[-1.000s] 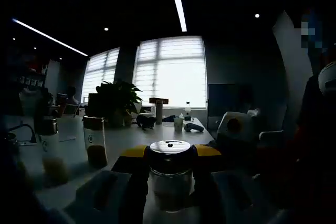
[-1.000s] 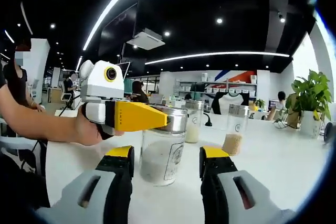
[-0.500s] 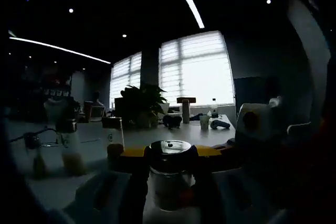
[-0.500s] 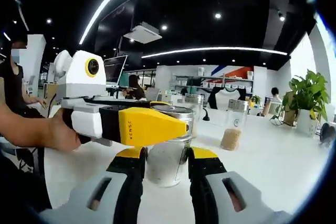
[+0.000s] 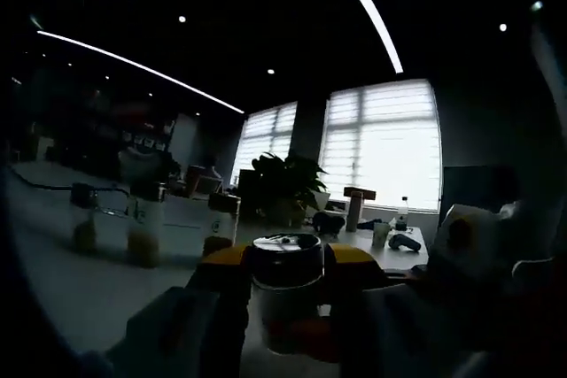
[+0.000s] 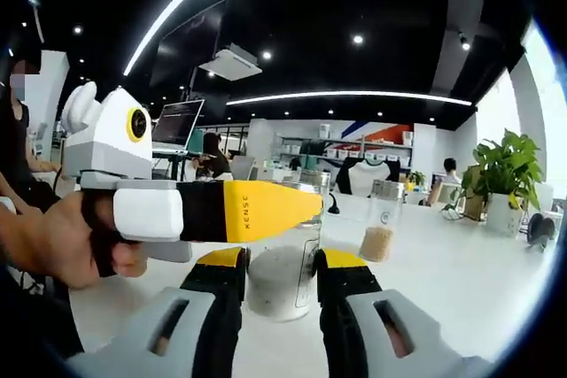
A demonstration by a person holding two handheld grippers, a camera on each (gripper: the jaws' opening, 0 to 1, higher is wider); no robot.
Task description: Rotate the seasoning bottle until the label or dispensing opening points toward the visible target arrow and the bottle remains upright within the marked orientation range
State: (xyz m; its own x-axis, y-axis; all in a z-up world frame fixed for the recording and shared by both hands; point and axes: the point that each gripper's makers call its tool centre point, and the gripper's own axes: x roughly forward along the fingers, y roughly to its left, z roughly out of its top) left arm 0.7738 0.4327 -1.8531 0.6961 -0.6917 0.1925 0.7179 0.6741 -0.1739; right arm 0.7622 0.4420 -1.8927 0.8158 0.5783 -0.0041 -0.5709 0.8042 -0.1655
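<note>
Right tongs (image 6: 276, 273) are clamped now on the clear glass seasoning bottle with the steel lid (image 6: 283, 276), yellow-tipped jaws pressed to its glass body at 6 o'clock in the right gripper view — a second ago those jaws stood wide of it, so the body grip is fresh. The bottle stands upright on the white counter (image 6: 461, 281), pale powder in its lower half.

Left tongs (image 6: 266, 212), reaching in from 9 o'clock, are clenched on the lid, one yellow jaw lying across the steel rim. In the left gripper view the lid (image 5: 285, 252) sits dead centre between the dark jaws, just below middle.

And that view has swung: the window that was straight ahead has slid toward 3 o'clock. I'd read that as the left hand turning about the bottle while the right holds the body — rotation under way. It's murky, though, so I can't make out label, opening or target arrow.

Farther off, a second glass jar with tan granules (image 6: 381, 232) at 2 o'clock, then a green potted plant (image 6: 503, 179) at 3.
</note>
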